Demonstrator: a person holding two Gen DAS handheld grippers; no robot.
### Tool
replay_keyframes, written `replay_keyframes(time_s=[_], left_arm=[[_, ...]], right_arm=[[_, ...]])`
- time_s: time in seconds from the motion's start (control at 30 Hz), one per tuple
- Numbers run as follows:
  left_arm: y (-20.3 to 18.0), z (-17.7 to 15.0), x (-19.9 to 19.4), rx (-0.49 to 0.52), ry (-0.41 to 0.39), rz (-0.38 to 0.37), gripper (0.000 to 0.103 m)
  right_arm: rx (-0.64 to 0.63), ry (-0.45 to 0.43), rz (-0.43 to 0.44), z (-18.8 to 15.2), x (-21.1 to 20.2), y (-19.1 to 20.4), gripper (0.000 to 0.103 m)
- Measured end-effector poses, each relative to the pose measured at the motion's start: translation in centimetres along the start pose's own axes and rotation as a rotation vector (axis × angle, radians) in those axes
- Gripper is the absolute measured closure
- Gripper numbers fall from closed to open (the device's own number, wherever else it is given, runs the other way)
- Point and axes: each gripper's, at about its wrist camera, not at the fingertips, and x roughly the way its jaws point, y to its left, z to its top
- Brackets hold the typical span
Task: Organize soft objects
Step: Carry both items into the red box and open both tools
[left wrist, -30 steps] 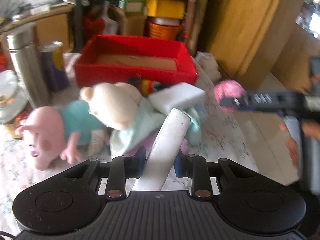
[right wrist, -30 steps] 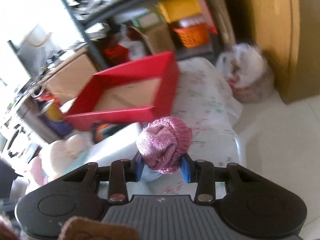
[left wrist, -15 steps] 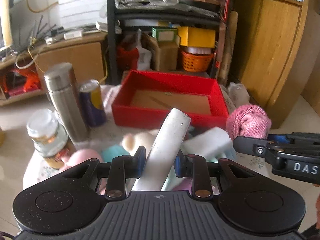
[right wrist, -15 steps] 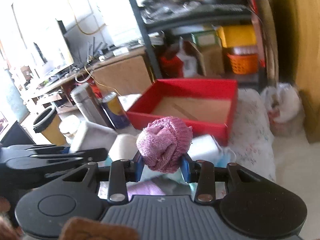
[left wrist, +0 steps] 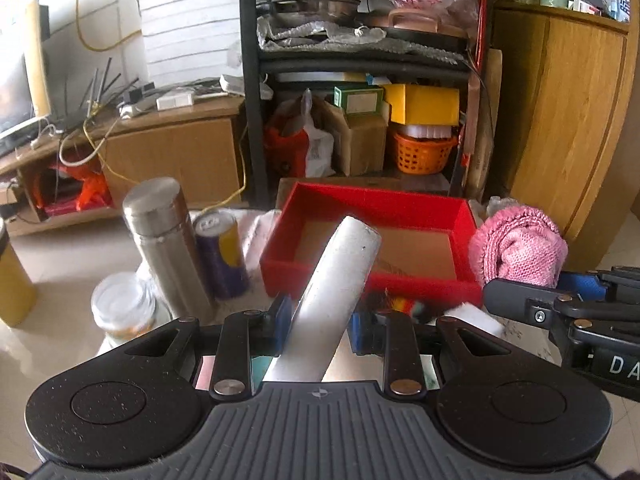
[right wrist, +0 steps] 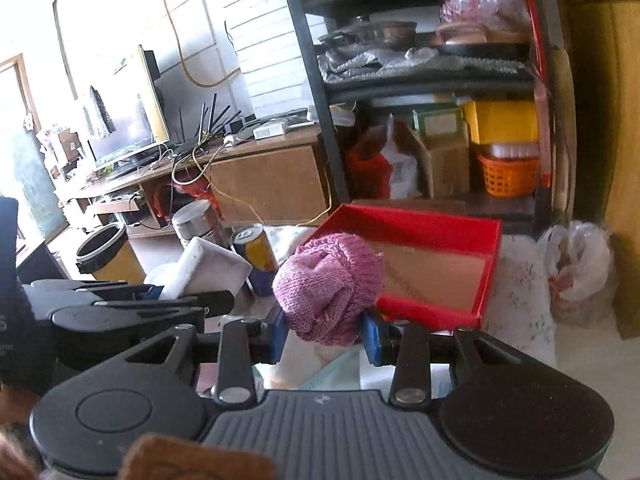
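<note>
At the table's left edge stand a glass jar (left wrist: pixel 122 308), a steel flask (left wrist: pixel 168 248) and a purple-and-yellow can (left wrist: pixel 220 254). My left gripper (left wrist: pixel 318 320) pinches a white foam block (left wrist: pixel 334 296) that slants up over the near wall of the red tray (left wrist: pixel 372 204), which lies toward the table's far edge. Rightmost, my right gripper (right wrist: pixel 326 330) pinches a pink knitted ball (right wrist: pixel 328 288), raised before the tray's near right corner.

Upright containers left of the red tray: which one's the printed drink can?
The purple-and-yellow drink can, nearest the red tray. The taller steel flask is bare metal; the glass jar is clear.
</note>
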Motion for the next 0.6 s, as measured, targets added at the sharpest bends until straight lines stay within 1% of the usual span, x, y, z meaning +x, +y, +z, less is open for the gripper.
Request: replay_keyframes(time_s=[0.13,0.3,0.47,0.6], left_arm=[[-0.1,1.1,1.1,0.012,-0.019,0.018,0.074],[0.0,2.3,2.6,0.004,-0.017,0.021,0.074],[0.2,3.2,3.1,-0.008,-0.024,0.019,0.074],[0.5,4.2,3.4,-0.011,-0.04,0.038,0.074]], right_arm=[[-0.035,-0.004,-0.025,1.2,1.5,0.1,0.093],[-0.046,0.009,-0.025,2.3,3.0,0.1,0.093],[-0.072,0.011,-0.031,3.1,3.7,0.4,0.093],[-0.077,0.023,-0.041,3.4,4.3,0.1,0.093]])
